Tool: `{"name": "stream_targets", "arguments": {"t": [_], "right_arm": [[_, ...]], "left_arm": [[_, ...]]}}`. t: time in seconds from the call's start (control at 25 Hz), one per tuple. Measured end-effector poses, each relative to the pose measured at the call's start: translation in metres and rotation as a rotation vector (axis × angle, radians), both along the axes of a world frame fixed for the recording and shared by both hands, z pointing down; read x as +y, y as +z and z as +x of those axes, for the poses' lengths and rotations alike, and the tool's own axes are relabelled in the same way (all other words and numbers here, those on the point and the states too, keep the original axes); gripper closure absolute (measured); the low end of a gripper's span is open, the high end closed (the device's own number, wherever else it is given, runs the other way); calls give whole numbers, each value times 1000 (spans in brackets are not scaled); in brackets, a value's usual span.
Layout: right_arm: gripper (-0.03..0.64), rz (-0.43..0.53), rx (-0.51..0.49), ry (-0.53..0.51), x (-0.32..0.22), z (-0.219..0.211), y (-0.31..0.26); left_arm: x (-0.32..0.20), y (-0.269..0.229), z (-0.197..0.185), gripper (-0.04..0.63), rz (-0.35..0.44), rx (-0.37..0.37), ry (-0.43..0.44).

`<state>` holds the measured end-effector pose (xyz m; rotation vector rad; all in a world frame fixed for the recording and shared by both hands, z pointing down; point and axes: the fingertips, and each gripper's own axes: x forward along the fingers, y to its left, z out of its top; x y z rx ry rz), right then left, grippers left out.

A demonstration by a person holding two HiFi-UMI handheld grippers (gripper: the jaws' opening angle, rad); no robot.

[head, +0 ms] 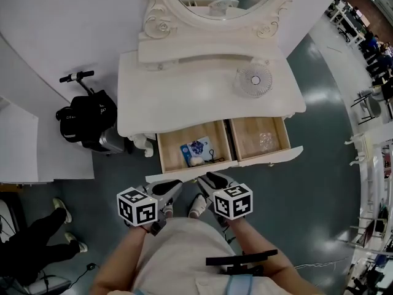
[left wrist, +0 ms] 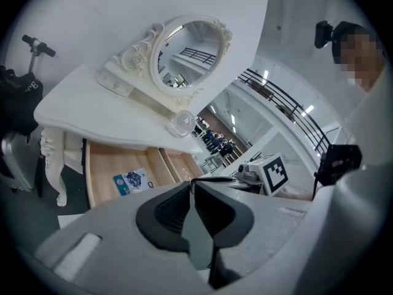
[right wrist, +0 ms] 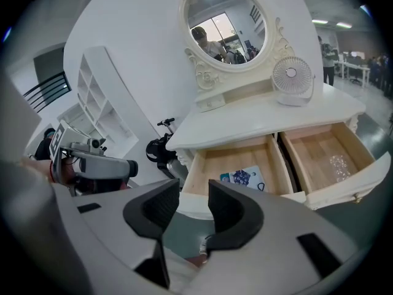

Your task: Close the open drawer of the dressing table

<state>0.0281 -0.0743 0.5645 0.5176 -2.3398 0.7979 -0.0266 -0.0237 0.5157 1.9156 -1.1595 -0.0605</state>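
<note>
In the head view, the dressing table (head: pixel 184 97) stands against the white wall with its drawer (head: pixel 264 160) pulled well out toward the person, so its white front panel is the nearest edge. Behind the panel lie two wooden compartments: the left holds a blue packet (head: pixel 196 147) and the right holds something small and clear (head: pixel 265 141). The left gripper (head: pixel 174 185) and the right gripper (head: pixel 212 178) hang side by side just in front of the panel's left half, not touching it. I judge this a set-up for pushing the front in squarely, not for gripping anything. A small fan (head: pixel 253 80) rests on the tabletop, clear of any push. In the left gripper view the jaws are pressed together at their tips with nothing between them, making a blunt nose suited to shoving. The drawer lies beyond them, up and to the left, plainly apart. In the right gripper view the jaws stand spread and empty, and the white panel shows through the gap, close ahead but not reached. A dark gap runs between the compartments, so I cannot settle whether they share one front or are separate drawers. The drawer is fully open and the closing has not yet begun.
</note>
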Motion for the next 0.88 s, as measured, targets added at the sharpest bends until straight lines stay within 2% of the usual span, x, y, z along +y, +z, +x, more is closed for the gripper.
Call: {"name": "stream_targets", "arguments": {"t": [0.32,0.88], "right_arm": [[465,-37,47,-26,11,2,28],[445,-102,110,-32,20,7,76]], "left_arm": [[-1,27,10,577,-53,-23,33],[-3,56,11,577,-113,-15,47]]}}
